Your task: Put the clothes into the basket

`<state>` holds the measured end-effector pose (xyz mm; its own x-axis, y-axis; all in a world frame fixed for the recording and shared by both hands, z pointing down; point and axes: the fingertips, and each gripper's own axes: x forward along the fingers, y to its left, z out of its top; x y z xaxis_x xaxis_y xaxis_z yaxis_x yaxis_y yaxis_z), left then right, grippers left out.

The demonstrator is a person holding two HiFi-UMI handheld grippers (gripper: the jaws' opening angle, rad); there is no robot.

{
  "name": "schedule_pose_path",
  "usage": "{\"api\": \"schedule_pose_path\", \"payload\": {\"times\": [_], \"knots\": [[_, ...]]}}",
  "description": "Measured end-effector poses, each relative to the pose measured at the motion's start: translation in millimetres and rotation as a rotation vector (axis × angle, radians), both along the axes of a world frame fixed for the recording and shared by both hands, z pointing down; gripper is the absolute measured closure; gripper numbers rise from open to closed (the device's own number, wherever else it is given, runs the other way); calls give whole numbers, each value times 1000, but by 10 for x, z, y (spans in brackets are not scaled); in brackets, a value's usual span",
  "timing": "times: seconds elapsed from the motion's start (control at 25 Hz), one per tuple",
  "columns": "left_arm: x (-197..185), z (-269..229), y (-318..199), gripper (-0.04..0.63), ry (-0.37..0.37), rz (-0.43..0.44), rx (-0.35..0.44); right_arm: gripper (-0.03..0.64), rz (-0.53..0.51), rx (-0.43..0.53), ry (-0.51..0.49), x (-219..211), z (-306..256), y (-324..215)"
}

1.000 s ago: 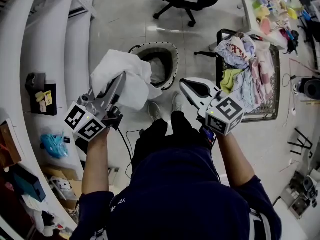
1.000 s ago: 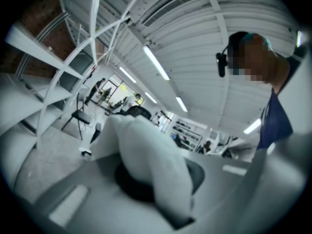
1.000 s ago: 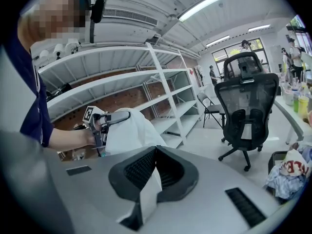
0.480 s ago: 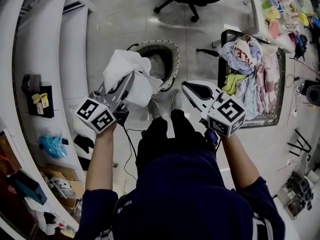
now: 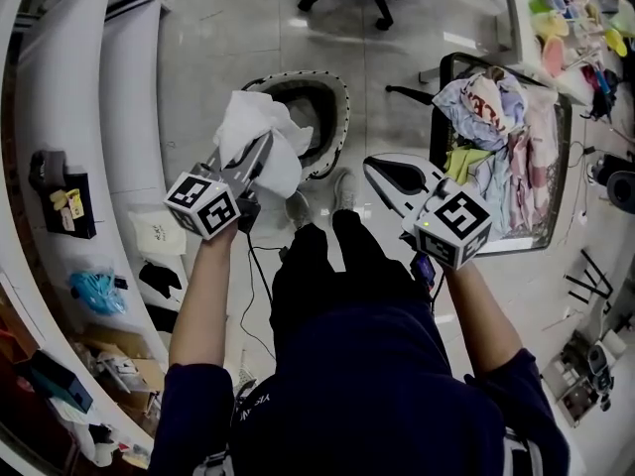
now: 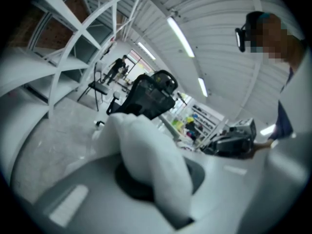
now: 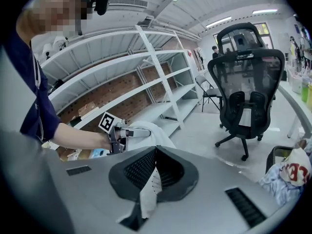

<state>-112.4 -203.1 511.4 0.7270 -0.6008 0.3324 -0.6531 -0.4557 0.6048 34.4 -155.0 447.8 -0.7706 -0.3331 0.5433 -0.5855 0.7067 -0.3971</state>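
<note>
The cloth (image 5: 260,139) is white, the basket rim (image 5: 346,107) black-dotted white, the piled clothes (image 5: 496,137) pink, blue and yellow-green.

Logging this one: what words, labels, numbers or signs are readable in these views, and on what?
Nothing reads clearly enough to quote.
Red print on a white garment in the clothes pile: blurred, unreadable.
Square markers on the left tongs and right tongs: patterns, no letters.
White cloth in the left tongs: no print visible.
White sheet on the floor: mark too small to read.
</note>
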Motion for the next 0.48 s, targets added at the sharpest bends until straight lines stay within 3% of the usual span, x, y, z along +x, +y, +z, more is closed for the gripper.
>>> {"api": "schedule_pose_path", "payload": {"times": [0.48], "knots": [[195, 1158, -31, 583, -48, 19, -183, 611, -29, -77, 3, -57, 317, 4]]}}
